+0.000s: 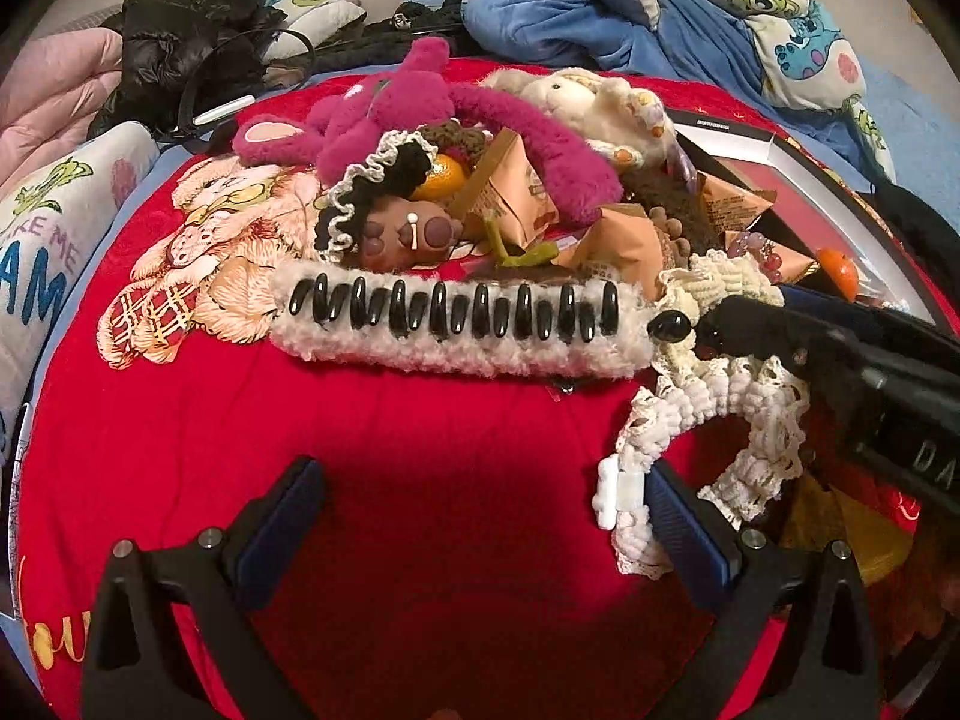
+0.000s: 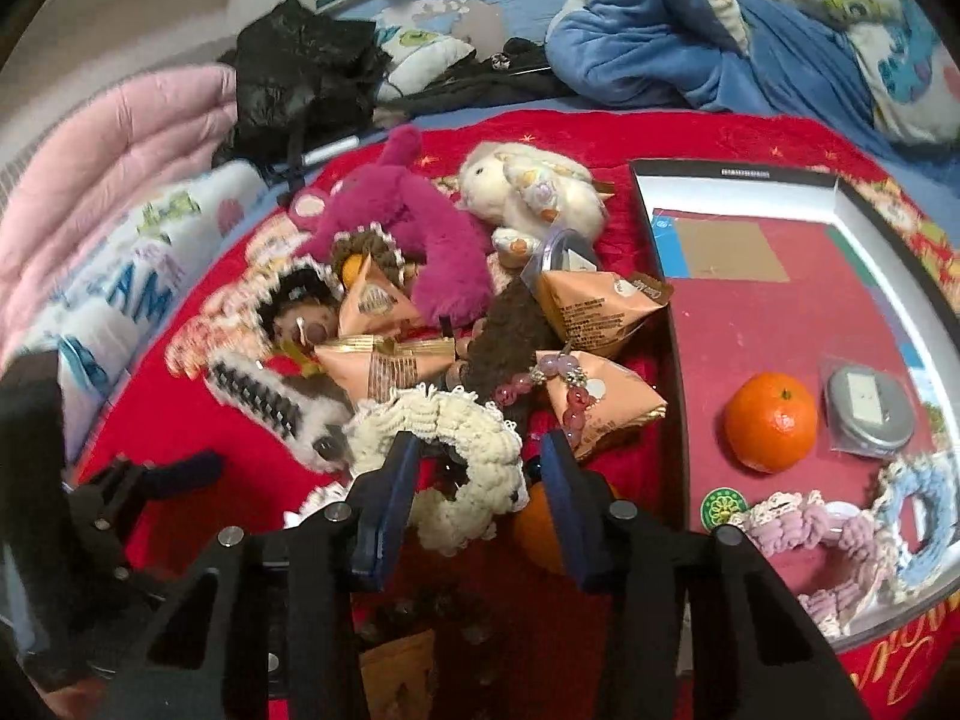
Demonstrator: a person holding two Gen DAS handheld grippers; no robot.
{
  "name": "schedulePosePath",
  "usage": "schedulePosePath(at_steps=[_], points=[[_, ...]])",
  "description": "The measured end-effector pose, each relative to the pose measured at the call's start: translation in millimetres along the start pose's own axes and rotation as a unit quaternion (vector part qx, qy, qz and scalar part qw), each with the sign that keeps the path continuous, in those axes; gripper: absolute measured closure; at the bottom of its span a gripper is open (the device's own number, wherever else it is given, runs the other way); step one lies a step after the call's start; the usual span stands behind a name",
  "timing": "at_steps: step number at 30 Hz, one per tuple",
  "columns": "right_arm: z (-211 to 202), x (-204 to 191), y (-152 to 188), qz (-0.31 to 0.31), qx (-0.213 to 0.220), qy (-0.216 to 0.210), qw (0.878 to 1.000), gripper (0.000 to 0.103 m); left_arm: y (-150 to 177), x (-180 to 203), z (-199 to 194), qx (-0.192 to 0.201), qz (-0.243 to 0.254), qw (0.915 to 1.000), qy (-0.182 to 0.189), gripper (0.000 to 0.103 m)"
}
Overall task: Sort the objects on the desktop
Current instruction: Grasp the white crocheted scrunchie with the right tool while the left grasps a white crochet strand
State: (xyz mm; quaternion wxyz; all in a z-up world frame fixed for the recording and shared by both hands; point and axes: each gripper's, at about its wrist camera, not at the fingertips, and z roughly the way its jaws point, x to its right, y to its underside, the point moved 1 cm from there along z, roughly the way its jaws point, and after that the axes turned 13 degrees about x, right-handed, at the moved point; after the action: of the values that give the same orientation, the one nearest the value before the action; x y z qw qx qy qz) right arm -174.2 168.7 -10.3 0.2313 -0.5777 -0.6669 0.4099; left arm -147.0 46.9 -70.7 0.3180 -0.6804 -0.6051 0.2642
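Red bedding is carrying the clutter; your right claw [image 2: 480, 480] is straddling the cream scrunchie [image 2: 456, 450], unclenched, while your left claw [image 1: 480, 516] is hanging released beside it.

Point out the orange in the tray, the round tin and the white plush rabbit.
orange [image 2: 771, 429], right wrist view, middle of the peel.
round tin [image 2: 867, 411], right wrist view, lid.
white plush rabbit [image 2: 528, 195], right wrist view, body.

L tongs [image 1: 480, 516] spread wide & low; R tongs [image 2: 480, 498] half-closed, angled down
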Motion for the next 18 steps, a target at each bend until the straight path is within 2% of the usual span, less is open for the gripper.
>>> schedulePosePath(at_steps=[5, 13, 14, 15, 16, 18], points=[[3.0, -10.0, 2.8, -0.039, -0.003, 0.017, 0.999, 0.062, 1.2, -0.3, 1.0, -0.001, -0.003, 1.0, 0.002, 0.0], [3.1, -17.9, 6.8, -0.057, -0.006, 0.024, 0.998, 0.062, 1.7, -2.7, 0.4, 0.0, -0.004, 1.0, 0.002, 0.0], [3.3, -18.9, 7.6, -0.06, -0.006, 0.025, 0.998, 0.067, 1.6, -3.1, 0.0, 0.001, -0.005, 1.0, 0.003, 0.001], [3.4, -19.1, 8.2, -0.061, -0.005, 0.027, 0.998, 0.078, 1.3, -3.1, -0.6, 0.002, -0.004, 1.0, 0.003, 0.003], [4.0, -18.6, 8.5, -0.059, -0.005, 0.028, 0.998, 0.084, 0.9, -2.0, -1.1, 0.003, -0.004, 1.0, 0.001, 0.006], [5.0, -16.0, 9.2, -0.046, -0.009, 0.025, 0.999, 0.089, 0.4, -2.1, -4.0, 0.007, -0.008, 0.9999, -0.002, 0.014]])
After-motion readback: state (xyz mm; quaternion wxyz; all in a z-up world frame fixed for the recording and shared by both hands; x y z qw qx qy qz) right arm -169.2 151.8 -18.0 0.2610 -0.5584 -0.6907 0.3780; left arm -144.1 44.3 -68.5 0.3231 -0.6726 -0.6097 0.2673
